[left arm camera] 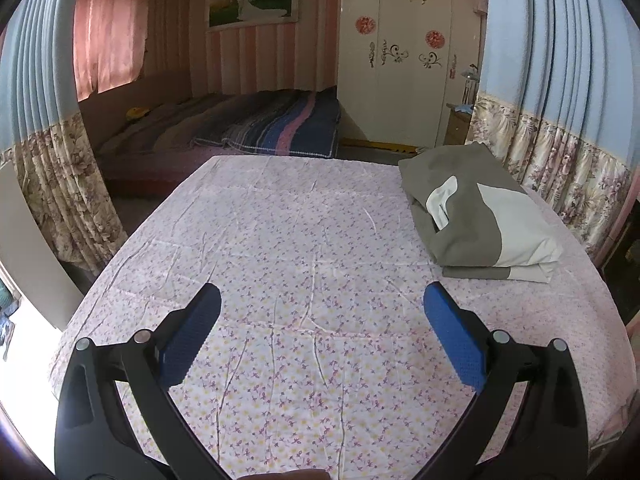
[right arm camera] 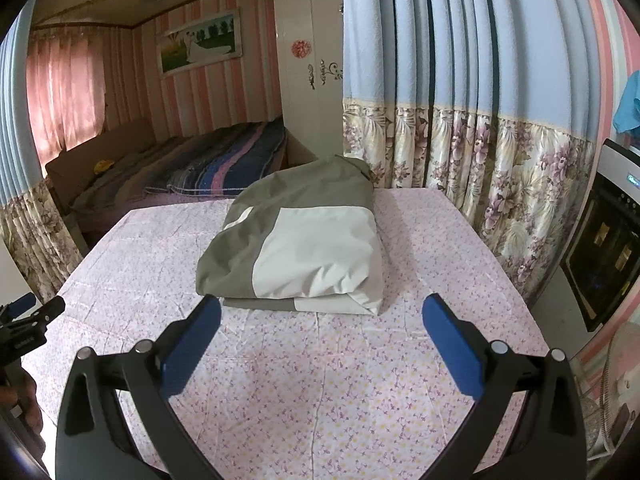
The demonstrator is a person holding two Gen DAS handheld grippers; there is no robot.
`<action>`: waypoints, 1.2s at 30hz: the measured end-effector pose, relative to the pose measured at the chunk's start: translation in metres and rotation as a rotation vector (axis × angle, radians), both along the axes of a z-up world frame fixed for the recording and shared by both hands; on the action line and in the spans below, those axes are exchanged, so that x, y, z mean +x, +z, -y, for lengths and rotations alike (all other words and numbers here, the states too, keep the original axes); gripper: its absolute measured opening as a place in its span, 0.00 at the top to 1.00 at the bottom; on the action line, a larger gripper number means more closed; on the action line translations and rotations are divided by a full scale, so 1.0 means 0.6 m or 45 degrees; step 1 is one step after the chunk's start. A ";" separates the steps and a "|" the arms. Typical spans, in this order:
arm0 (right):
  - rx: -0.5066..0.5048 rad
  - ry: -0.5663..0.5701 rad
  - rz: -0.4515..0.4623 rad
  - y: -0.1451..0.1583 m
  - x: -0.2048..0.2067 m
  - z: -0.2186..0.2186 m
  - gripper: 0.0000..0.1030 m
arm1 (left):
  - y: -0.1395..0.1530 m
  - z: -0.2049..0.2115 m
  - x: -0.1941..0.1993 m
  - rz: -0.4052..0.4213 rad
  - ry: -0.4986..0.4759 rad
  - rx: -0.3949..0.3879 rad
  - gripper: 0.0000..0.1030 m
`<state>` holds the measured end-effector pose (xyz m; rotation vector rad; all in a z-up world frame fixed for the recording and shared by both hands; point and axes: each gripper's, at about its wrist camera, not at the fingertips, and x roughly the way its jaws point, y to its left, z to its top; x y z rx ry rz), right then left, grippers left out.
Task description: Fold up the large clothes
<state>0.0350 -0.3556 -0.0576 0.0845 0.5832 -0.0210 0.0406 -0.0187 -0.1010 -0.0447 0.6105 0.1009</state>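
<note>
**Folded garment on the flowered sheet, both grippers held wide and empty**

A large olive-grey and off-white fabric garment lies folded into a thick, puffy bundle on the pink floral-print sheet that covers the worktop. It rests toward the far right part of the surface, near the pale-blue curtain with a flowered lower band, though whether cloth and curtain touch is hard to judge through the fisheye bend.

The right gripper, black-framed with blue pads, hovers just short of the bundle's near edge; its jaws stand spread wide and hold nothing. The left gripper hangs above bare sheet to the left of the garment, well apart from it, its jaws equally wide and empty. In the right wrist view the left gripper shows at the far left edge, with a hand beneath it.

Beyond the worktop stand a bed with a striped blue and pink blanket and a white wardrobe with red decals.
</note>
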 end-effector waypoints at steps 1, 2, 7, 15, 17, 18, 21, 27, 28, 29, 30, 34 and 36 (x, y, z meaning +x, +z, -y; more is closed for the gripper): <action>0.002 0.001 0.000 0.000 0.000 0.000 0.02 | 0.000 0.000 -0.001 0.005 0.001 0.004 0.03; 0.002 0.001 -0.001 -0.001 0.000 0.000 0.02 | 0.001 0.000 -0.001 0.008 0.001 0.006 0.03; -0.009 0.008 0.001 0.003 0.003 -0.004 0.02 | 0.000 -0.002 -0.001 0.006 -0.011 -0.003 0.03; -0.009 0.004 0.014 0.006 0.004 -0.005 0.02 | 0.000 -0.004 -0.001 0.007 -0.006 -0.002 0.03; -0.009 0.005 0.013 0.006 0.005 -0.004 0.02 | 0.000 -0.006 -0.001 0.010 -0.003 -0.006 0.03; -0.008 0.006 0.011 0.005 0.005 -0.004 0.02 | 0.000 -0.006 -0.001 0.012 -0.003 -0.004 0.03; -0.011 0.008 0.011 0.006 0.004 -0.005 0.02 | 0.001 -0.006 -0.001 0.016 -0.006 -0.007 0.03; -0.009 0.007 0.012 0.006 0.005 -0.005 0.02 | 0.002 -0.001 -0.002 0.017 -0.020 -0.001 0.03; -0.010 0.008 0.012 0.006 0.005 -0.004 0.02 | 0.002 -0.001 -0.002 0.014 -0.020 -0.003 0.03; -0.011 0.008 0.011 0.005 0.006 -0.004 0.02 | 0.001 -0.001 -0.001 0.011 -0.019 -0.007 0.03; -0.011 0.008 0.011 0.005 0.007 -0.004 0.02 | 0.002 -0.001 -0.002 0.015 -0.018 -0.002 0.03; -0.011 0.012 0.009 0.004 0.007 -0.004 0.02 | 0.000 -0.002 0.000 0.012 -0.012 -0.003 0.03; -0.011 0.011 0.008 0.005 0.005 -0.004 0.02 | 0.000 -0.003 0.000 0.012 0.000 -0.004 0.03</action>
